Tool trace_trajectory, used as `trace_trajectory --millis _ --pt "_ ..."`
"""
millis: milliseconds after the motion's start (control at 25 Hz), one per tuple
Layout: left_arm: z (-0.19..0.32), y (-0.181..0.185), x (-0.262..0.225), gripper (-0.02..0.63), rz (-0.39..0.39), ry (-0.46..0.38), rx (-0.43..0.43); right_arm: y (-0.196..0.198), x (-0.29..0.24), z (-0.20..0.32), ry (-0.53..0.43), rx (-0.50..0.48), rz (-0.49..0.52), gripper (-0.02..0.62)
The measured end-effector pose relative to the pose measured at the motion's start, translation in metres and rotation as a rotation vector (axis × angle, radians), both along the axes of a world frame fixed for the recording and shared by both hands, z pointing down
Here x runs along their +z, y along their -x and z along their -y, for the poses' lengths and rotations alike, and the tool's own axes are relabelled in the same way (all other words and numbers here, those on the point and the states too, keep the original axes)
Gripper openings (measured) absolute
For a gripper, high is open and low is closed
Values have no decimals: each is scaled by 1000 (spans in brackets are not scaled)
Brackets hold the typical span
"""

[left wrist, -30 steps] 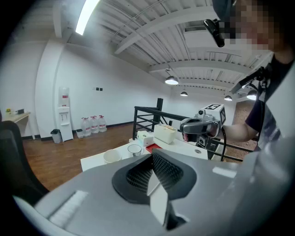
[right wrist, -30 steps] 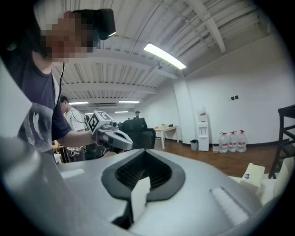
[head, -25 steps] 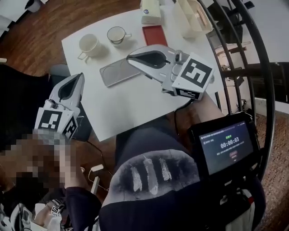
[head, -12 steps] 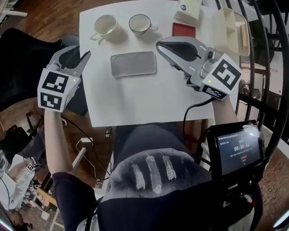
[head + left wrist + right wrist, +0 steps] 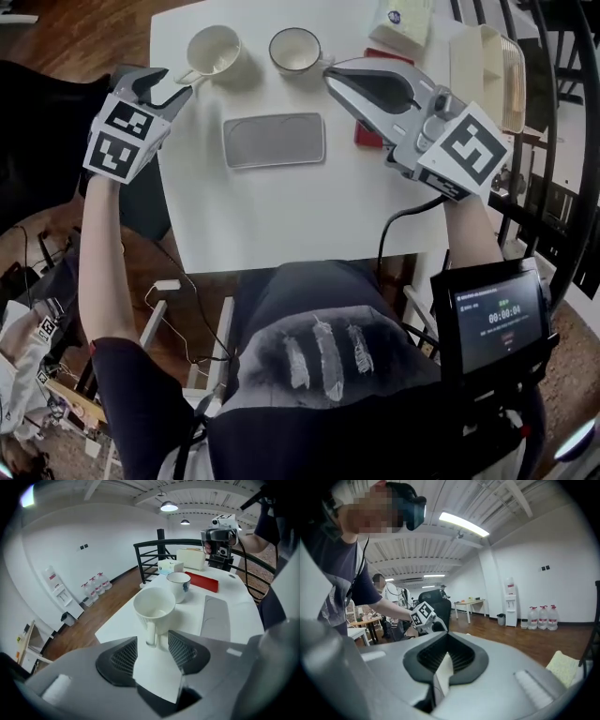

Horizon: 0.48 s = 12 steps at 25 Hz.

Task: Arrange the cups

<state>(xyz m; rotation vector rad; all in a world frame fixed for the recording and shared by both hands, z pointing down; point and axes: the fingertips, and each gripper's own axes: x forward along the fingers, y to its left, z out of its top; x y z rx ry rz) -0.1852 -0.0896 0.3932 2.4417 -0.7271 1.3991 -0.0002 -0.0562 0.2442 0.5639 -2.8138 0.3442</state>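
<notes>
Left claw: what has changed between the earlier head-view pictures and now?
The left claw came forward from beside the table to its left edge, behind the cream cup. Its jaws, shut before, are opening, with the cup's handle at their mouth, not gripped. The right claw stays shut over the table. The other cup and the grey tray lie as before.

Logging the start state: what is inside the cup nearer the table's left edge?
Nothing shows inside the cup: only its bare pale bottom and far inner wall. Its rim hides the near inner wall.
</notes>
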Motion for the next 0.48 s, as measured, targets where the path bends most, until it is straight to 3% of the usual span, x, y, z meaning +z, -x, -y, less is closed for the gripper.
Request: trace_trajectory --millis 320,480 --pt "2 -21 10 204 12 11 90 0 -7 3 -25 -3 -21 5" --pt "4 -23 0 236 13 8 134 1 -8 2 -21 -4 -17 5"
